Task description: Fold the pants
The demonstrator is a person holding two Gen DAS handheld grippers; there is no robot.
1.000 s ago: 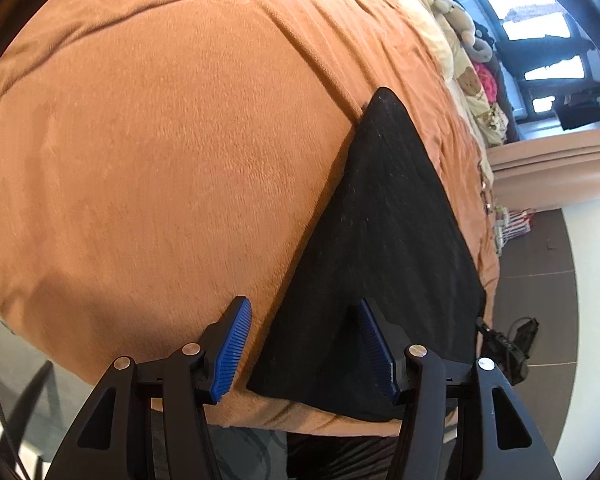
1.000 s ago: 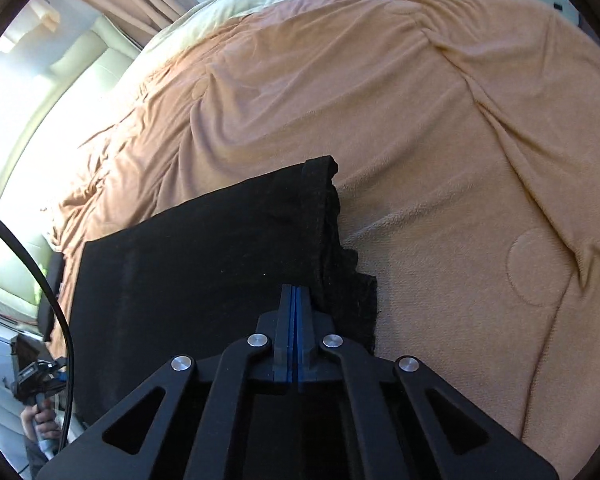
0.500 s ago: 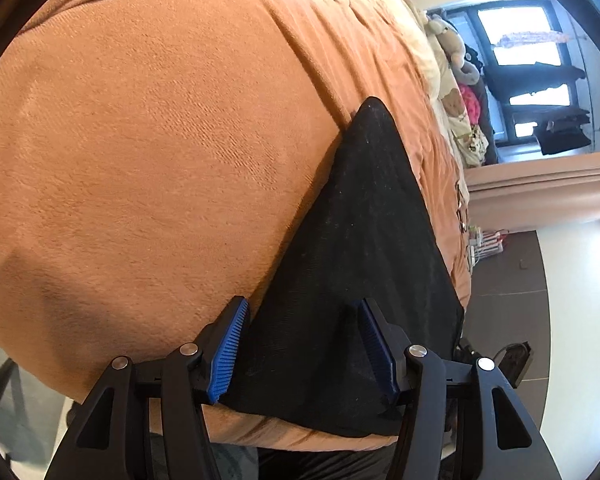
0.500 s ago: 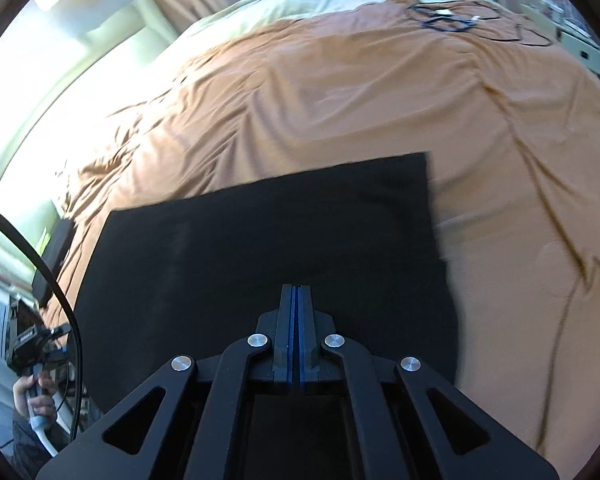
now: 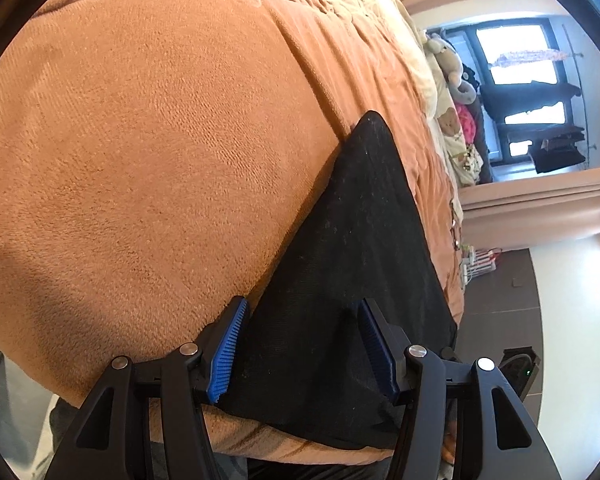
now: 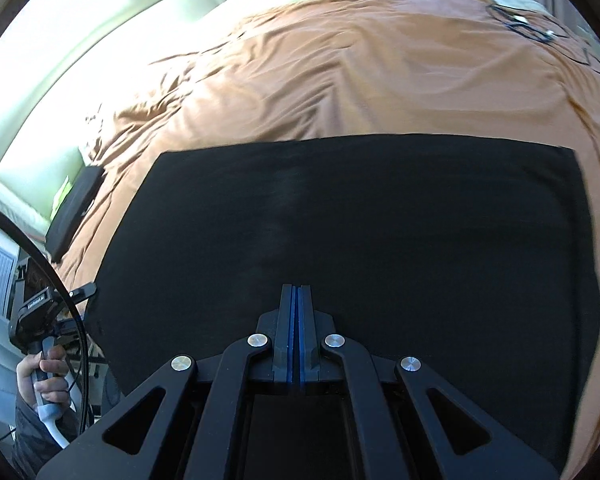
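I see the black fabric pants (image 6: 360, 240) lying flat as a wide folded panel on the orange fleece blanket (image 6: 340, 76) that covers the bed, close to the bed's near edge. My right hand-held gripper (image 6: 296, 292) hangs over the near middle of the pants with its blue-lined jaws pressed together; I can't make out any cloth caught between them. My left hand-held gripper (image 5: 298, 344) points down at the left end of the pants (image 5: 356, 272), its blue ribbed pads standing apart, one at the garment's edge beside the bare blanket (image 5: 148, 152), the other over the black cloth. I can't tell whether the pads touch the fabric. At the lower left of the right view, a hand (image 6: 44, 376) grips the handle of the left device. Plush toys (image 5: 452, 76) sit at the far end of the bed near a window.
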